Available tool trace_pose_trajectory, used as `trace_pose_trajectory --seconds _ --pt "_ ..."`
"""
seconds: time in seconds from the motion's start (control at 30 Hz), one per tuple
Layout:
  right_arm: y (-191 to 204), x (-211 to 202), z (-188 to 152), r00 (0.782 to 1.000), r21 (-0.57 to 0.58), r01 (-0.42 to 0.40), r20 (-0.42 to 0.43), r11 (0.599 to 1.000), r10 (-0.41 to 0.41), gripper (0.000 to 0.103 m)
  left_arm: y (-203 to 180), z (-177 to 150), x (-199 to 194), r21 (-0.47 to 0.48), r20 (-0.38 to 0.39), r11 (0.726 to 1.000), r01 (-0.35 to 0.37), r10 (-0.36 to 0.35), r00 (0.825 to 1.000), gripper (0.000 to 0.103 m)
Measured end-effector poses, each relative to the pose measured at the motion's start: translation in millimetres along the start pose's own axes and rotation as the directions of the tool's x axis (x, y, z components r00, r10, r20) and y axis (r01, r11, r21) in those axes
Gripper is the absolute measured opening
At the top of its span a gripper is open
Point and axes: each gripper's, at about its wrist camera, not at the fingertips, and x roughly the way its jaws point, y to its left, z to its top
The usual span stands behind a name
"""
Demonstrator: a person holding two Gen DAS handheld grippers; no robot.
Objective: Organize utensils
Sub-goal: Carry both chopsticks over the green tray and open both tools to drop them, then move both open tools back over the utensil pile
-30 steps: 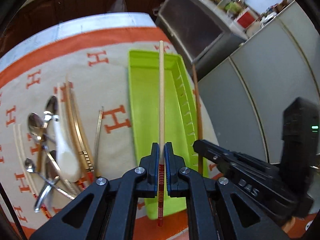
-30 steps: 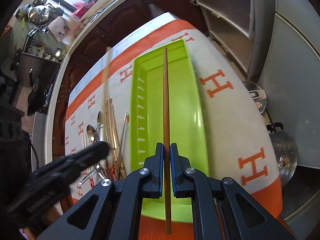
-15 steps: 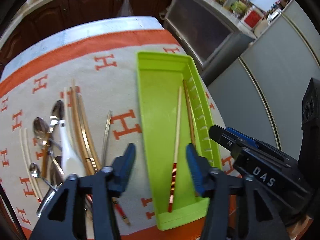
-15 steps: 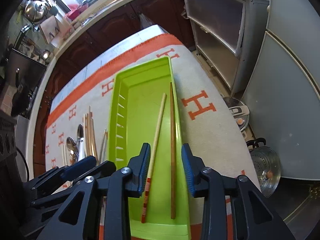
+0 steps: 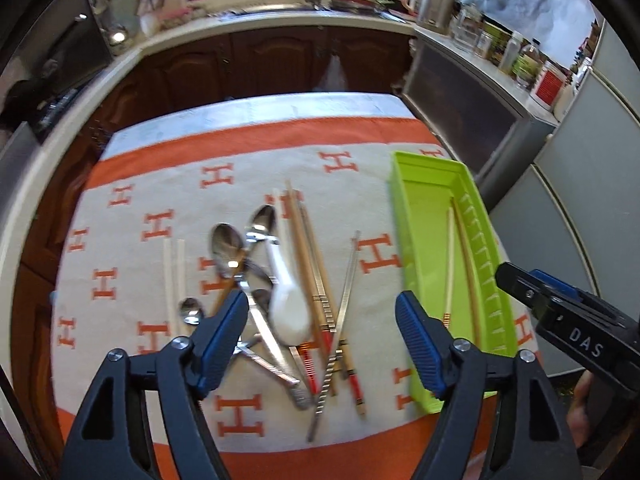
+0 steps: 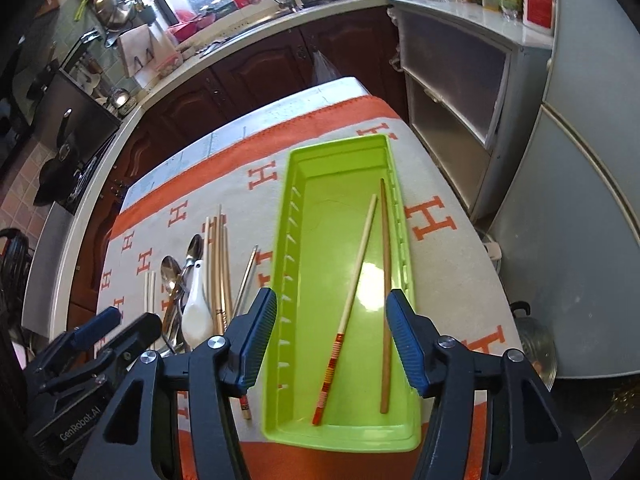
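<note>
The long rectangular lime-green plastic tray (image 6: 340, 240) lay directly ahead of and below the right hand-held gripper (image 6: 331, 340), and to the right of the left hand-held gripper (image 5: 320, 344). Two chopsticks rested inside it: a pale wooden chopstick with red-and-gold banding (image 6: 352, 296), lying aslant, and a plain brown wooden chopstick (image 6: 385, 292) along the tray's right wall. Their far tips lay near each other; their near ends were apart.

The jaws of both hand-held grippers were spread and opening, with nothing pinched between them.

Below the left hand-held gripper, a loose pile of utensils lay on the orange-and-cream patterned cloth (image 5: 120, 240) covering the counter: polished steel spoons (image 5: 228, 248), a white ceramic soup spoon (image 5: 288, 300), tan wooden chopsticks (image 5: 304, 248), a slim metal chopstick (image 5: 340, 320), and a pair of thin white chopsticks (image 5: 174, 272) further left.

Hazards judged from this position:
- The pile was crossed and overlapping. Closing on one piece would probably drag or lift its neighbours.
- The ceramic spoon is likely smooth and breakable; a shallow pinch could let it slip.
- The two hand-held grippers stood close together; a simultaneous reach could cause a collision.
- The aslant chopstick occupied tray width, which could hinder later placements.
</note>
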Motion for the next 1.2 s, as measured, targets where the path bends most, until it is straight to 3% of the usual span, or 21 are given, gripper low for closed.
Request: trace_pose_trajectory --seconds 0.23,0.47,0.7,1.2 --pt "46.5 -30.3 -26.0 0.995 -0.144 0.025 0.102 0.989 -0.01 0.068 35.7 -19.3 -30.2 -0.051 0.058 0.994 -0.101 0.104 0.993 0.079" --pt "99.2 -54.3 -47.8 0.99 -0.274 0.013 0.135 0.962 0.025 0.073 58.6 -33.7 -41.8 -0.086 0.075 0.983 -0.165 0.172 0.982 0.082" --pt "136.9 -55.8 -53.4 0.994 -0.336 -0.013 0.098 0.942 0.049 0.073 73.4 -37.4 -49.7 -0.096 0.102 0.968 -0.233 0.243 0.965 0.09" --pt "179.1 -16.0 -23.9 0.998 -0.395 -0.057 -0.011 0.917 0.058 0.073 104.4 -27.7 -40.5 -0.135 0.098 0.963 -0.234 0.248 0.964 0.091"
